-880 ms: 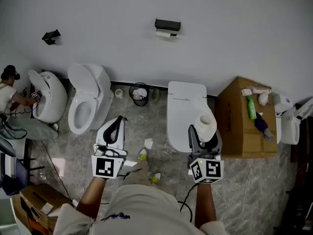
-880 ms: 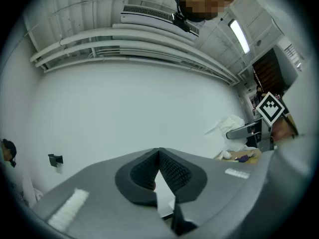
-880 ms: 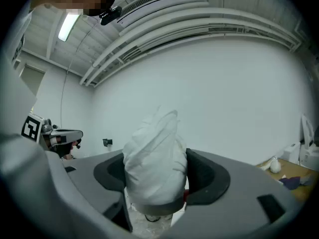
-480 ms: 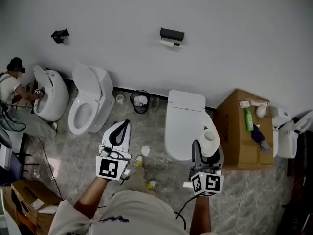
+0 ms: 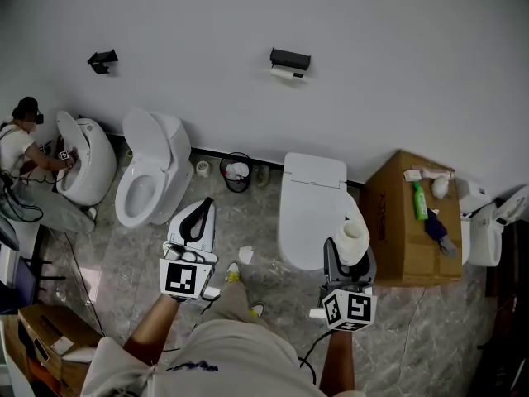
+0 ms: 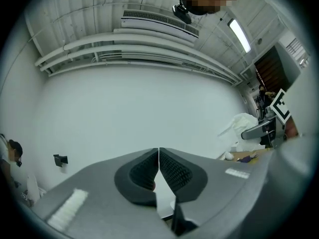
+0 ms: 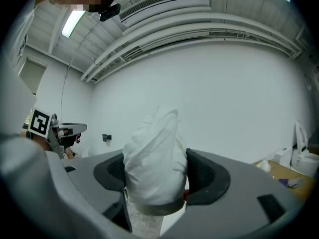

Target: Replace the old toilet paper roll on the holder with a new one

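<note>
High on the white wall hangs a black holder [image 5: 289,58] with the old roll [image 5: 283,72] under it. My right gripper [image 5: 349,249] points at the wall, shut on a new white toilet paper roll [image 5: 351,231]. In the right gripper view the roll [image 7: 154,148] fills the gap of that gripper [image 7: 155,177], with both pads pressed on its sides. My left gripper [image 5: 200,209] is held level over the floor, shut and empty. Its tips meet in the left gripper view [image 6: 159,153].
A closed white toilet [image 5: 312,209] stands below the holder and an open one [image 5: 149,176] to its left. A small bin [image 5: 237,170] sits between them. A cardboard box [image 5: 413,222] with a green bottle is at the right. A second black fixture [image 5: 102,59] and a crouching person [image 5: 21,151] are at the far left.
The wall, holder and toilets have slid a little lower in the head view. Both grippers keep their places before me, the right still on the roll, the left still shut.
</note>
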Motion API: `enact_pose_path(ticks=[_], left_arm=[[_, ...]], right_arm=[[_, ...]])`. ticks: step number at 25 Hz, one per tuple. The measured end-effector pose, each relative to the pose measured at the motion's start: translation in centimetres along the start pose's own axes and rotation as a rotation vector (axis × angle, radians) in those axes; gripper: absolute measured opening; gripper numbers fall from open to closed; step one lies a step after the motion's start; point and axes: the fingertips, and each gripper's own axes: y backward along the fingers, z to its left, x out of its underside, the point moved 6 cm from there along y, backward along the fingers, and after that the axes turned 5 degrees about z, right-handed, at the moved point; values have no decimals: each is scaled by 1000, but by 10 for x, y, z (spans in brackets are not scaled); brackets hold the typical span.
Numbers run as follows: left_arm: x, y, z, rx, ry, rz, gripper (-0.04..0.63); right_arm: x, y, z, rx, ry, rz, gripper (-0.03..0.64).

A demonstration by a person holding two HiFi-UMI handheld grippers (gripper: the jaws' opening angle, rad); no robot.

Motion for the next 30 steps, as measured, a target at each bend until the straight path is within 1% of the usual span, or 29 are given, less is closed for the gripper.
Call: enact_pose_path(ticks=[2, 4, 7, 9, 13, 17, 19, 21, 23, 26, 28, 30], left_arm=[[-3, -2, 1, 5, -5, -4, 28], [-6, -4, -1, 26, -12, -3, 56], [-12, -5, -6, 57, 8, -47, 103], [-14, -5, -7, 62, 14, -53, 137], [-15, -6, -2, 58, 17, -46, 178], [-7, -6, 10, 45, 11, -9, 195], [-4, -8, 15, 44, 22, 6, 198], [-2, -13, 20, 49, 34, 9, 216], [-2, -22, 26, 50, 38, 13, 246], [-4, -40, 34, 52, 40, 10, 265], [-1, -53, 39, 72, 36, 5, 278], [5, -67, 46, 92, 39, 11, 316]], right_arm=[[-1, -1, -1, 0, 0, 2, 314], [-2, -2, -1, -2, -3, 4, 314], [-3, -3, -2, -5, -4, 4, 314], [-3, -3, -2, -8, -3, 4, 314], [-1, -1, -4, -4, 7, 12, 314], [6, -1, -7, 20, -5, 41, 314], [6, -4, -8, 28, -12, 54, 314], [4, -6, -7, 32, -9, 63, 314], [0, -12, -8, 41, 1, 70, 314], [-5, -27, -14, 61, -1, 74, 314], [-7, -39, -15, 72, -3, 78, 314], [-10, -52, -12, 78, -1, 83, 314]])
